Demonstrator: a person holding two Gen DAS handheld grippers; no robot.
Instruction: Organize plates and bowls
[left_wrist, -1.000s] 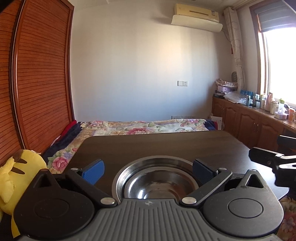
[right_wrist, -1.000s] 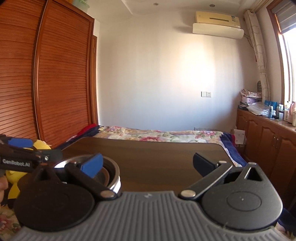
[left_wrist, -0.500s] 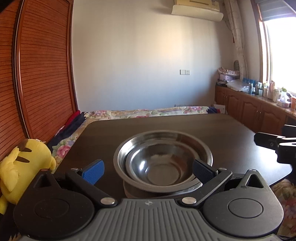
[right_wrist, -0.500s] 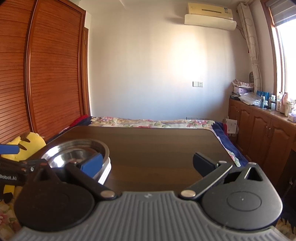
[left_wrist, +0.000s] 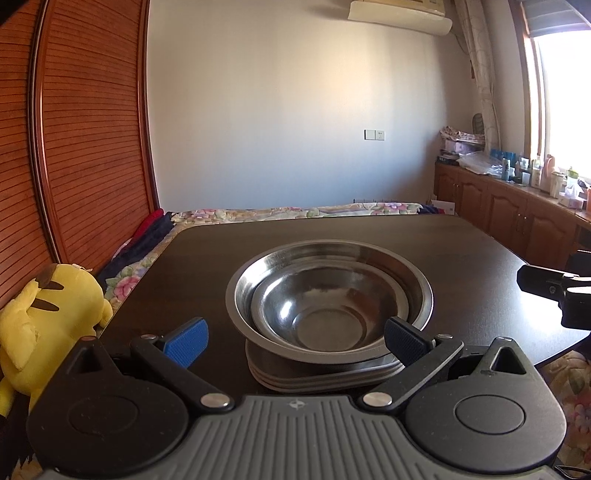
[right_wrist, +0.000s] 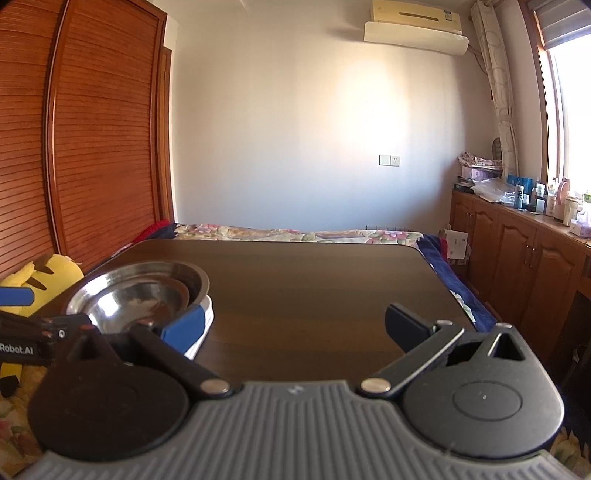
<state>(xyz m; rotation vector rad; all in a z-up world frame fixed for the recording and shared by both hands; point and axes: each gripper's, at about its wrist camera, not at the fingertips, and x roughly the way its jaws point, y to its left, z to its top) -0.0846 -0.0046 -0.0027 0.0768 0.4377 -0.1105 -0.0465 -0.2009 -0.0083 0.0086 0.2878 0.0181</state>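
The left gripper (left_wrist: 295, 336) stands wide open with nothing between its fingers, just short of the steel bowls (left_wrist: 328, 295), a small one nested in a larger, which sit on stacked plates (left_wrist: 325, 374) near the table's (left_wrist: 461, 251) front edge. The right gripper (right_wrist: 293, 326) is also spread and empty, over bare tabletop to the right of the stack.

Right gripper (right_wrist: 295, 328) fingers (right_wrist: 184, 328) spread wide over the dark surface (right_wrist: 314, 288); nested steel bowls (right_wrist: 136, 295) sit lower left on stacked plates (right_wrist: 205, 321).
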